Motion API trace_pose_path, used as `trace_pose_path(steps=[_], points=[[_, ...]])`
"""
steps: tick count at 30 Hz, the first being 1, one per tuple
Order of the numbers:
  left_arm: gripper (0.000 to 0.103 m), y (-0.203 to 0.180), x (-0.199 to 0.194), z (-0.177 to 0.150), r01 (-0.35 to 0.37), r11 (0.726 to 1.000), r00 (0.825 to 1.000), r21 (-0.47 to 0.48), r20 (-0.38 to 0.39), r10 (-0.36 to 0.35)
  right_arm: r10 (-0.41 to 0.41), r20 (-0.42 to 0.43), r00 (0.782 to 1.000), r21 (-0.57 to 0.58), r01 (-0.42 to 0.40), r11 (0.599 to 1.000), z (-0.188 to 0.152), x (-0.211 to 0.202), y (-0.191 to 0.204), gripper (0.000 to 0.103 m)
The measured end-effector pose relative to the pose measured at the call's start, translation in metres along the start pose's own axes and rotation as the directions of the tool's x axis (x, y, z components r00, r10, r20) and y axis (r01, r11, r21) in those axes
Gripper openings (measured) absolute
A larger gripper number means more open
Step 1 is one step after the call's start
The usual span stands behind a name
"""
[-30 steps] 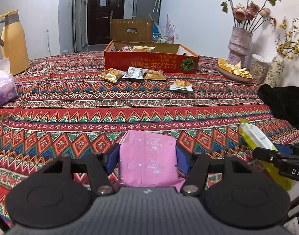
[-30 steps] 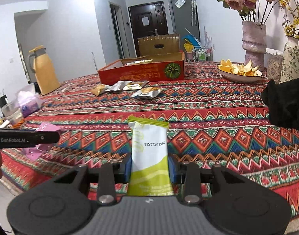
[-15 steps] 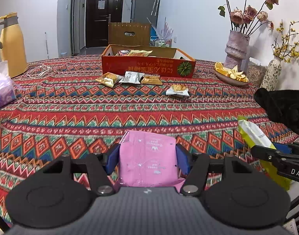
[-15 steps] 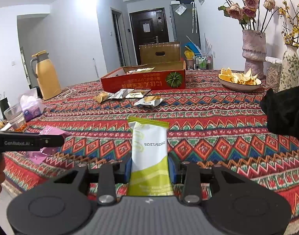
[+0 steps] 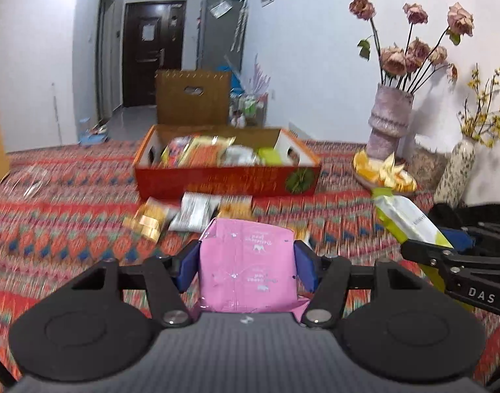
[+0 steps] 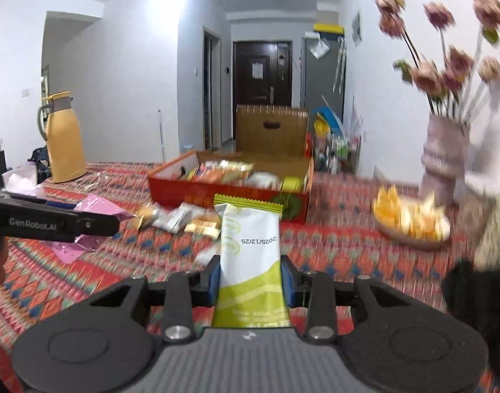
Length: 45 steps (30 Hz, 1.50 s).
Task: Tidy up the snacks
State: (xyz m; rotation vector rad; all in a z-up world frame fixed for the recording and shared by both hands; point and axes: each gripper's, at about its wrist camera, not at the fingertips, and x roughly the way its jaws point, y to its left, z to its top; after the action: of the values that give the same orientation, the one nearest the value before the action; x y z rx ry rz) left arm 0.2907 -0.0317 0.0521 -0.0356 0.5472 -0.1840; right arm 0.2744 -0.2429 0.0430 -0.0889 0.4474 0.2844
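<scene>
Both tongs have closed in on the red snack box (image 5: 227,180): left tongs (image 5: 246,262) clamp a pink packet (image 5: 246,268), right tongs (image 6: 250,278) a green-and-white packet (image 6: 250,255); best released once over the box's open top.

Snack box (image 5: 227,180) sits on the table (image 5: 53,216) at frame centre, packets inside. Loose packets (image 5: 191,213) lie before it. Fruit plate (image 5: 385,175) and flower vase (image 5: 389,121) stand right; jug (image 6: 64,145) far left.

White walls (image 6: 125,75) — dark door (image 6: 262,73) down the hallway.
</scene>
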Motion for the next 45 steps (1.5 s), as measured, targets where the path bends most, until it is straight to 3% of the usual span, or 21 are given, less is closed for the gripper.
trace_pose_path(steps=[10,19,25,30,32,34,38,42,45], points=[[0.061,0.004,0.075,0.082,0.031,0.999,0.996,0.038,0.083,-0.034,0.012,0.078,0.997,-0.090,-0.004,0.996,0.082,0.074,-0.015,0.036],[0.061,0.010,0.142,0.144,0.046,0.997,0.987,0.057,0.154,-0.054,0.039,0.063,0.997,-0.090,-0.033,0.995,0.121,0.161,-0.031,0.036],[0.061,0.017,0.198,0.169,0.101,0.995,0.988,0.012,0.117,-0.102,0.016,0.037,0.999,-0.084,-0.013,0.996,0.135,0.222,-0.043,0.036],[0.061,0.020,0.257,0.173,0.097,0.995,0.994,-0.033,0.053,-0.095,0.019,-0.024,1.000,-0.008,-0.019,1.000,0.132,0.280,-0.063,0.036],[0.061,0.025,0.283,0.171,0.135,0.987,0.991,-0.082,0.015,-0.135,0.003,-0.045,0.999,0.005,-0.002,1.000,0.125,0.298,-0.067,0.036],[0.061,0.027,0.308,0.166,0.142,0.981,0.989,-0.133,-0.033,-0.147,-0.011,-0.070,0.997,-0.007,0.011,1.000,0.120,0.314,-0.068,0.036],[0.062,0.028,0.334,0.148,0.132,0.981,0.985,-0.142,-0.091,-0.146,-0.032,-0.129,0.991,-0.063,0.024,0.998,0.108,0.335,-0.066,0.040],[0.070,0.026,0.345,0.139,0.129,0.981,0.980,-0.143,-0.132,-0.148,-0.030,-0.161,0.987,-0.112,0.012,0.994,0.106,0.341,-0.062,0.053],[0.076,0.029,0.340,0.139,0.136,0.979,0.981,-0.150,-0.118,-0.155,-0.043,-0.153,0.987,-0.128,0.023,0.992,0.109,0.338,-0.058,0.067]])
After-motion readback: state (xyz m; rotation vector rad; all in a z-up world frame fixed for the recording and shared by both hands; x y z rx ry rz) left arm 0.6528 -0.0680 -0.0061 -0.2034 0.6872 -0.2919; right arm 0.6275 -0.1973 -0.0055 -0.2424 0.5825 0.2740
